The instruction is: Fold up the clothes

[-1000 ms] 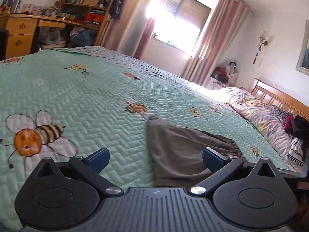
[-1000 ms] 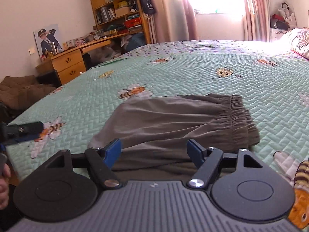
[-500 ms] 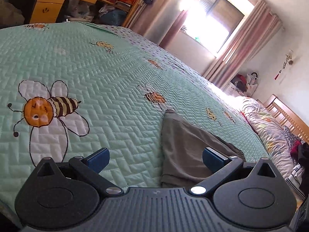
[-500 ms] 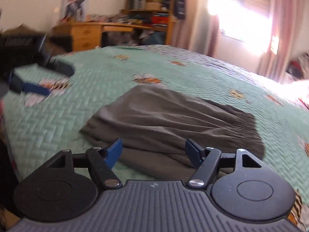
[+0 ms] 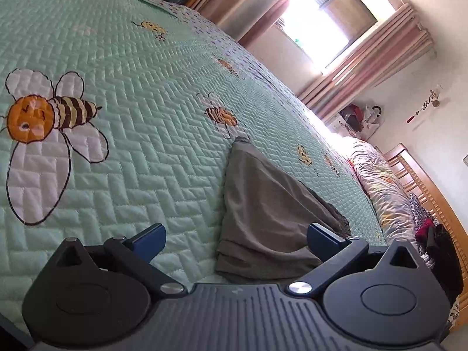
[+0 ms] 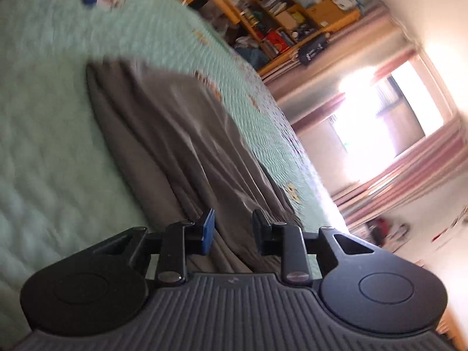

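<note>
At the near edge of the bed, the left gripper point(image 5: 237, 238) hangs low over the green quilt point(image 5: 140, 134), its blue fingers spread wide with nothing between them; the near hem of the grey shorts point(image 5: 263, 210) lies just ahead of them, toward the right-hand finger. The right gripper point(image 6: 232, 229) is rolled hard onto its side and its jaws are closing, with a narrow gap left between the pads; grey cloth of the shorts point(image 6: 181, 134) shows in that gap, but the blurred view does not settle whether the pads press on it. The shorts lie flat on the quilt, running from the near edge toward the middle of the bed. Beyond them the quilt's bee prints point(image 5: 49, 114) spread to the far edge. Farther off stand a bright window point(image 5: 327, 17) with pink curtains point(image 5: 377, 55), a wooden bookshelf point(image 6: 295, 17) and, at the head of the bed, a floral pillow point(image 5: 380, 187).
</note>
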Demonstrator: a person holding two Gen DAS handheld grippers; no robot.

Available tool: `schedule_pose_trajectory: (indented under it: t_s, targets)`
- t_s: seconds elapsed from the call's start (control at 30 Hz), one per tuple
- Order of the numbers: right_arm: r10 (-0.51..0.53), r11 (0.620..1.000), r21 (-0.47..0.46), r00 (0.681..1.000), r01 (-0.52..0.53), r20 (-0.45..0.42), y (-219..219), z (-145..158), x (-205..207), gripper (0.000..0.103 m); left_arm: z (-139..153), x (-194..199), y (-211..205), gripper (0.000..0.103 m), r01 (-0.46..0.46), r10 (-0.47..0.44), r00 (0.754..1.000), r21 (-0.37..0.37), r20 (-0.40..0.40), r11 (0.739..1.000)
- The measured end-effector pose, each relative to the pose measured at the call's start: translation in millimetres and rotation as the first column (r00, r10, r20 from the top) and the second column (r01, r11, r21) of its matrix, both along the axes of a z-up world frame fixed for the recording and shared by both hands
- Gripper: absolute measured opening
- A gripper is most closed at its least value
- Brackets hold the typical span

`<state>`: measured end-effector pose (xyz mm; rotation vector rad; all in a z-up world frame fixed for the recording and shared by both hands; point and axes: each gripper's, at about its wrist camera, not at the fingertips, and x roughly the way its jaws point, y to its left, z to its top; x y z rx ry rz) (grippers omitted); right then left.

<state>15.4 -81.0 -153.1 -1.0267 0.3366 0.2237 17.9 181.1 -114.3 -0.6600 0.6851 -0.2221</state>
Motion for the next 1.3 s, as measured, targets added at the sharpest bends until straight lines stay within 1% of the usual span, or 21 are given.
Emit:
schedule_pose_trajectory:
  t_s: [0.03,0.2,0.27,0.37,0.4,0.47,0.57,0.7,0.77,0.83,0.87,0.9,1.0,1.1,1.13,1.2,1.23,1.27,1.3]
  targets:
    - [0.002,0.999,-0.040,1.000,-0.002,0.001,-4.5,-3.1,3.8,0.029,-2.5,0.2,-0.8,0.102,0.000,0.000,1.000,-0.003,-0.008,1.000]
    - [-0.011,0.998,-0.058,1.000,0.012,0.023,-17.6,4.5,18.4,0.028,-7.6,3.1,-3.2,0.102,0.004,-0.004,1.000,0.002,-0.026,1.000]
    - [-0.006,0.993,-0.121,1.000,0.007,0.009,-20.3,-3.6,22.5,0.028,-9.2,4.1,-3.8,0.102,0.007,-0.007,0.999,0.004,-0.033,1.000]
    - [0.018,0.981,-0.191,1.000,-0.021,-0.018,-22.7,-13.3,19.0,0.028,-11.0,4.4,-4.1,0.102,0.008,-0.008,0.999,0.009,-0.039,1.000]
    - [0.025,0.980,-0.198,0.999,-0.028,-0.020,-23.8,-13.7,17.1,0.028,-12.3,4.8,-4.2,0.102,0.006,-0.006,0.999,0.009,-0.043,1.000]
    - [0.050,0.973,-0.226,0.999,-0.052,-0.015,-24.5,-15.1,14.2,0.028,-15.3,6.0,-5.8,0.102,0.008,-0.007,0.999,0.007,-0.052,1.000]
    - [0.065,0.964,-0.257,0.998,-0.061,0.008,-22.8,-15.7,20.7,0.028,-17.1,6.7,-11.0,0.102,0.022,-0.021,0.998,0.013,-0.056,1.000]
    - [0.072,0.963,-0.259,0.997,-0.069,0.002,-25.4,-14.9,32.2,0.027,-17.0,6.6,-11.3,0.102,0.024,-0.023,0.998,0.013,-0.057,1.000]
    - [0.066,0.974,-0.219,0.998,-0.061,0.015,-29.2,-6.0,33.8,0.021,-17.7,6.3,-9.8,0.102,0.020,-0.019,0.998,0.014,-0.059,1.000]
    - [0.036,0.988,-0.151,0.999,-0.034,0.013,-33.2,8.7,36.4,0.019,-19.2,7.1,-10.4,0.102,0.021,-0.020,0.998,0.019,-0.062,1.000]
    - [0.021,0.993,-0.115,1.000,-0.020,0.008,-35.4,16.1,38.2,0.010,-19.6,7.6,-11.3,0.102,0.022,-0.020,0.998,0.023,-0.063,0.999]
    - [0.012,0.994,-0.113,1.000,-0.010,0.012,-37.4,18.7,38.9,0.000,-19.6,7.8,-12.9,0.102,0.025,-0.023,0.998,0.027,-0.064,0.999]
    - [-0.011,0.994,-0.108,1.000,0.013,0.022,-43.4,25.3,41.2,0.000,-20.3,7.3,-15.3,0.102,0.030,-0.028,0.998,0.032,-0.063,0.999]
    - [0.000,0.988,-0.156,1.000,0.003,0.015,-44.8,13.8,42.2,0.000,-20.3,7.0,-15.5,0.102,0.030,-0.028,0.998,0.030,-0.062,0.999]
    - [0.015,0.984,-0.176,1.000,-0.010,0.026,-43.0,9.3,38.8,0.002,-19.8,7.0,-14.5,0.102,0.031,-0.029,0.998,0.026,-0.060,0.999]
    - [0.047,0.975,-0.217,0.998,-0.036,0.048,-39.5,0.3,32.1,0.016,-19.7,7.0,-12.7,0.102,0.028,-0.027,0.998,0.022,-0.061,0.999]
    - [0.062,0.972,-0.231,0.997,-0.050,0.047,-38.2,-2.9,27.5,0.032,-20.1,7.3,-12.9,0.102,0.028,-0.026,0.998,0.023,-0.062,0.999]
    - [0.072,0.966,-0.253,0.996,-0.059,0.042,-37.2,-7.1,24.2,0.052,-20.6,7.7,-13.2,0.102,0.027,-0.026,0.998,0.025,-0.064,0.999]
    - [0.083,0.955,-0.288,0.996,-0.068,0.039,-36.1,-12.7,20.8,0.062,-21.0,8.0,-13.4,0.102,0.027,-0.025,0.998,0.027,-0.065,0.999]
